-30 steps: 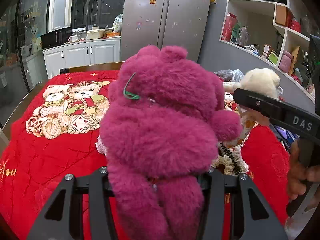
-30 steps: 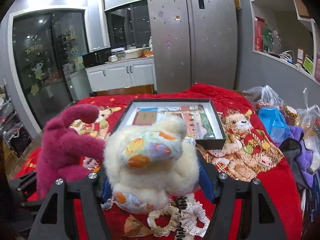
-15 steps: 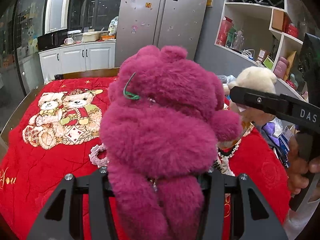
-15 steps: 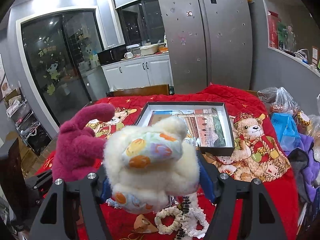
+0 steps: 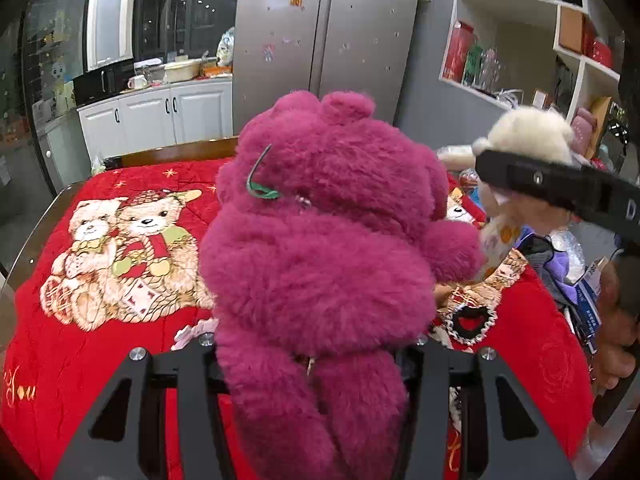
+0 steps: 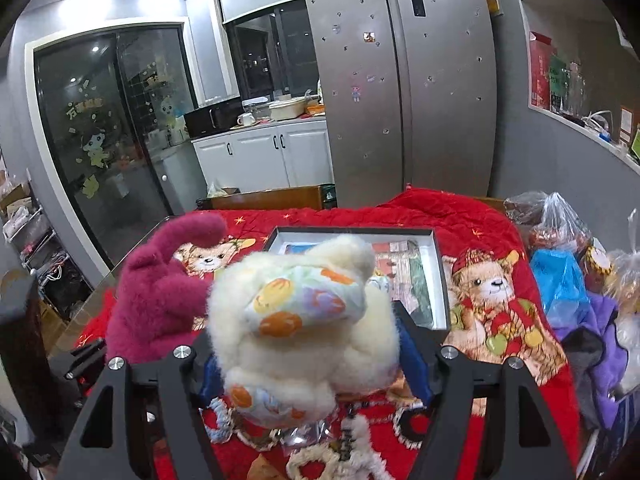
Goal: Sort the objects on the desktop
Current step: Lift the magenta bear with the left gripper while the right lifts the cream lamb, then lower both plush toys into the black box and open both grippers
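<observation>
A magenta plush bear [image 5: 320, 264] fills the left wrist view, held above the red quilt [image 5: 100, 344] with my left gripper [image 5: 312, 356] shut on its lower body. In the right wrist view a cream plush toy [image 6: 308, 320] with a flowered patch is clamped in my right gripper [image 6: 304, 360], also lifted off the table. Each toy shows in the other camera: the magenta bear [image 6: 160, 304] at left, the cream toy [image 5: 524, 144] at right behind the black right gripper arm [image 5: 560, 188]. The two toys hang side by side, close together.
An open black-rimmed box [image 6: 440, 280] with a picture inside lies on the quilt behind the cream toy. Lace hair ties [image 6: 352, 444] and small trinkets lie below it. Plastic bags and a purple cloth [image 6: 600, 340] crowd the right edge. A fridge [image 6: 400, 80] and cabinets stand beyond.
Both grippers have risen with their toys and shifted across the table; the quilt and hair ties sit lower and farther in both views. The grips are unchanged.
</observation>
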Demonstrator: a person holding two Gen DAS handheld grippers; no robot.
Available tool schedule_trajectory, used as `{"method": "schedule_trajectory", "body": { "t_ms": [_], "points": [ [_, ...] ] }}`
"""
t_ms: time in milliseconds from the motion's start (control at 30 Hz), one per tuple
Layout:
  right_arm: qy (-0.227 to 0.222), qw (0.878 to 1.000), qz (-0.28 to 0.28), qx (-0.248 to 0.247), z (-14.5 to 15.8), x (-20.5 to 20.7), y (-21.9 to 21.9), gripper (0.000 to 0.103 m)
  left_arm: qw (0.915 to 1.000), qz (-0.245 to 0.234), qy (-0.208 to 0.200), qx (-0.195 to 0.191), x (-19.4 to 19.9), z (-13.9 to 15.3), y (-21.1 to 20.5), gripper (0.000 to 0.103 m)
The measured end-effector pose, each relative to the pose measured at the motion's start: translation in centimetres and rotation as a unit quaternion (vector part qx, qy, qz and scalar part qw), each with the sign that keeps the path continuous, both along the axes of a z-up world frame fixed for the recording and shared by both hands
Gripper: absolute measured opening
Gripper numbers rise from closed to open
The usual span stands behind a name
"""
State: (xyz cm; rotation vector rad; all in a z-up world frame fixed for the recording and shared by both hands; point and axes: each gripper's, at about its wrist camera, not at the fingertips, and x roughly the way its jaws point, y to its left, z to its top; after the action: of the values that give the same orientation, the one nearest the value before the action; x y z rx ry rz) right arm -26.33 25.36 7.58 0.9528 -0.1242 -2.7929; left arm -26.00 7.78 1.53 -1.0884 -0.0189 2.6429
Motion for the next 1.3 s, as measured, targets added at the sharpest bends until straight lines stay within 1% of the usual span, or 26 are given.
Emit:
{"method": "schedule_trajectory", "body": {
  "t_ms": [167,300,367,433,567,733,867,900,967,1100,1167,1200,1300],
  "points": [
    [-0.005,1.0,-0.004,0.019,-0.3,-3.4,0.1,0.072,0.9999,0.008,-0.011,-0.01,-4.5,-0.9,0.9,0.051],
    [-0.014,1.0,-0.005,0.027,-1.2,-7.4,0.5,0.072,0.9988,0.024,-0.021,-0.037,-9.5,-1.9,1.8,0.051],
    [-0.016,0.998,-0.02,0.048,-2.0,-10.0,0.7,0.072,0.9985,0.026,-0.028,-0.039,-11.7,-2.5,2.2,0.051],
    [-0.027,0.998,-0.022,0.055,-2.9,-12.3,0.9,0.072,0.998,0.03,-0.039,-0.04,-14.2,-3.5,2.5,0.051],
    [-0.055,0.997,-0.021,0.053,-5.4,-17.3,1.8,0.072,0.9972,0.034,-0.057,-0.034,-18.0,-5.3,3.0,0.051],
    [-0.077,0.996,-0.022,0.044,-7.9,-21.1,2.6,0.072,0.9969,0.023,-0.067,-0.035,-21.0,-7.0,4.6,0.051],
    [-0.095,0.995,-0.019,0.034,-9.9,-22.4,3.0,0.072,0.9959,0.014,-0.086,-0.025,-22.0,-8.8,5.5,0.051],
    [-0.104,0.994,-0.017,0.026,-10.6,-22.6,3.3,0.072,0.9958,0.01,-0.088,-0.023,-22.2,-9.3,5.6,0.051],
    [-0.12,0.992,-0.01,0.028,-11.8,-23.0,3.5,0.072,0.9952,0.005,-0.095,-0.025,-22.6,-10.1,5.7,0.051],
    [-0.124,0.991,-0.011,0.041,-13.0,-23.5,3.7,0.073,0.994,0.008,-0.109,0.0,-24.2,-11.3,4.8,0.051],
    [-0.122,0.991,-0.014,0.046,-13.2,-23.8,3.6,0.073,0.9932,0.008,-0.116,0.002,-25.0,-11.6,4.2,0.051],
    [-0.124,0.991,-0.014,0.051,-13.3,-24.0,3.5,0.073,0.9933,0.01,-0.115,0.0,-25.3,-11.8,4.2,0.051],
    [-0.134,0.989,-0.016,0.054,-14.0,-24.6,3.4,0.073,0.9937,0.017,-0.108,-0.024,-26.5,-12.1,4.3,0.051]
  ]
}}
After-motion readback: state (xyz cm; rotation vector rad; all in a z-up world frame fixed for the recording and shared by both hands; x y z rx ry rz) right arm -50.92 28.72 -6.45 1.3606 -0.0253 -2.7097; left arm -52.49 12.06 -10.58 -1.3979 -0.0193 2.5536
